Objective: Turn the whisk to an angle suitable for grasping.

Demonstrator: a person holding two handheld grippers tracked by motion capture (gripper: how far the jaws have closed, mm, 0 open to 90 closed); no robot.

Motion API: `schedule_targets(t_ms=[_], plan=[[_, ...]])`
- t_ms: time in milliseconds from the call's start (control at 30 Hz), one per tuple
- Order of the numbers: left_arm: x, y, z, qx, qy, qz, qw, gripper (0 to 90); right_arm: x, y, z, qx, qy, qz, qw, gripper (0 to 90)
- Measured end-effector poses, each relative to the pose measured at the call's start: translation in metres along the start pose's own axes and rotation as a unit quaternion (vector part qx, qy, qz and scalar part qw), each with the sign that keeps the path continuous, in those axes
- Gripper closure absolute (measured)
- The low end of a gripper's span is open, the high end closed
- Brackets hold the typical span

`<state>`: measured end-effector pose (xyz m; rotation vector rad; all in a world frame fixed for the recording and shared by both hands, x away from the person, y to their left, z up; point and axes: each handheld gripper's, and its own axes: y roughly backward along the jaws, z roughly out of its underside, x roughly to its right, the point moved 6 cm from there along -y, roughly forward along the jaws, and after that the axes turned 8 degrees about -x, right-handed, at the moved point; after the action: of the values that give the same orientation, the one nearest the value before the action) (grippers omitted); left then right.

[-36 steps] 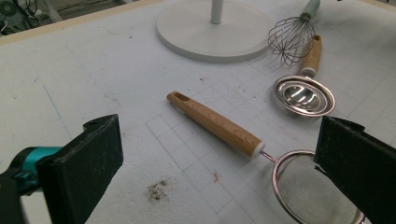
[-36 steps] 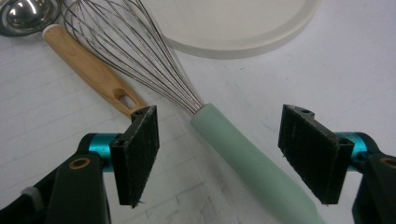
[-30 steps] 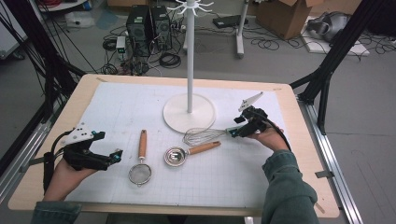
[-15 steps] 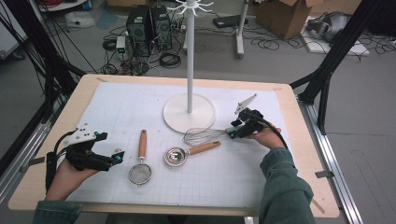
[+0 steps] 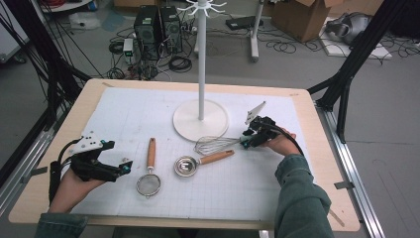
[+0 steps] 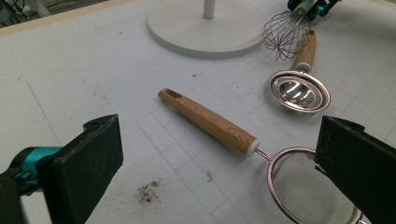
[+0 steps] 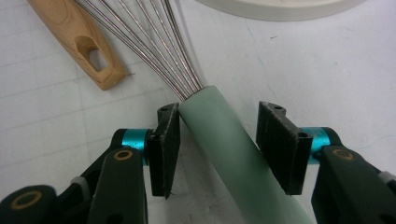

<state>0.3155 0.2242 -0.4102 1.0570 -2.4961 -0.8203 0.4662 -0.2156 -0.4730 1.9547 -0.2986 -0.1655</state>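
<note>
On the white gridded surface (image 5: 124, 114), high view: whisk (image 5: 214, 145) lying near centre, wire head toward 9 o'clock, handle end between the jaws of the right claw (image 5: 246, 141) at about 3 o'clock; white stand base (image 5: 200, 120) just beyond it at 12 o'clock; measuring cup (image 5: 187, 165) with wooden handle just below the whisk; strainer (image 5: 148, 184) with wooden handle at 7 o'clock; left claw (image 5: 126, 166) at 9 o'clock, just left of the strainer. Left gripper view: left claw (image 6: 224, 158) wide open, holding nothing, strainer (image 6: 299, 184) rim beside its right jaw. Right gripper view: right claw (image 7: 217, 140) partly open, jaws just been closing, straddling the whisk's pale green handle (image 7: 233, 154); left pad touching or nearly so, right pad apart, no grip yet.
</note>
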Motion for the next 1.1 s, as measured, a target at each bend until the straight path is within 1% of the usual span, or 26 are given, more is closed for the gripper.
schedule_targets(t_ms=[67, 100, 233, 300, 333, 400, 467, 600, 767, 833, 1000, 1033, 1100], plan=[[0.000, 0.000, 0.000, 0.001, 0.000, 0.001, 1.0000, 1.8, -0.001, 0.000, 0.000, -0.003, 0.000, 0.000, 1.0000, 50.5], [0.000, 0.000, 0.000, 0.001, 0.000, 0.000, 1.0000, 1.7, -0.001, 0.000, 0.000, -0.003, 0.008, 0.000, 1.0000, 52.0], [0.000, 0.000, 0.000, 0.000, -0.001, 0.000, 1.0000, 1.7, -0.004, 0.002, 0.000, -0.008, 0.016, -0.009, 0.9998, 55.1], [0.000, 0.000, 0.000, 0.001, 0.001, 0.001, 1.0000, 1.7, -0.008, 0.003, 0.001, -0.011, 0.027, -0.022, 0.9993, 58.4], [0.000, 0.000, 0.000, 0.001, -0.001, 0.002, 1.0000, 1.7, -0.010, 0.003, 0.001, -0.010, 0.037, -0.030, 0.9988, 60.1], [0.001, 0.000, 0.000, 0.001, 0.000, 0.003, 1.0000, 1.8, -0.011, 0.003, 0.002, -0.012, 0.036, -0.034, 0.9987, 60.1], [0.001, -0.001, 0.000, 0.000, 0.000, 0.004, 1.0000, 1.7, -0.009, 0.003, 0.003, -0.006, 0.032, -0.040, 0.9987, 60.0], [0.000, -0.002, 0.001, -0.002, 0.001, 0.003, 1.0000, 1.8, -0.011, 0.003, 0.004, -0.005, 0.041, -0.049, 0.9980, 62.5], [0.000, -0.001, 0.001, -0.003, -0.004, 0.002, 1.0000, 1.7, -0.020, 0.005, 0.005, -0.013, 0.076, -0.068, 0.9947, 67.8], [0.001, -0.001, 0.000, -0.001, -0.003, 0.002, 1.0000, 1.7, -0.024, 0.007, 0.004, -0.013, 0.083, -0.075, 0.9936, 69.0], [0.000, 0.002, 0.000, 0.002, -0.004, -0.001, 1.0000, 1.7, -0.026, 0.011, 0.003, -0.006, 0.085, -0.077, 0.9934, 69.3], [0.000, 0.002, 0.000, 0.002, -0.004, -0.001, 1.0000, 1.7, -0.028, 0.013, 0.004, -0.005, 0.083, -0.081, 0.9933, 69.4], [-0.001, 0.003, 0.000, 0.003, -0.003, -0.003, 1.0000, 1.7, -0.028, 0.015, 0.004, -0.003, 0.083, -0.077, 0.9936, 69.4]])
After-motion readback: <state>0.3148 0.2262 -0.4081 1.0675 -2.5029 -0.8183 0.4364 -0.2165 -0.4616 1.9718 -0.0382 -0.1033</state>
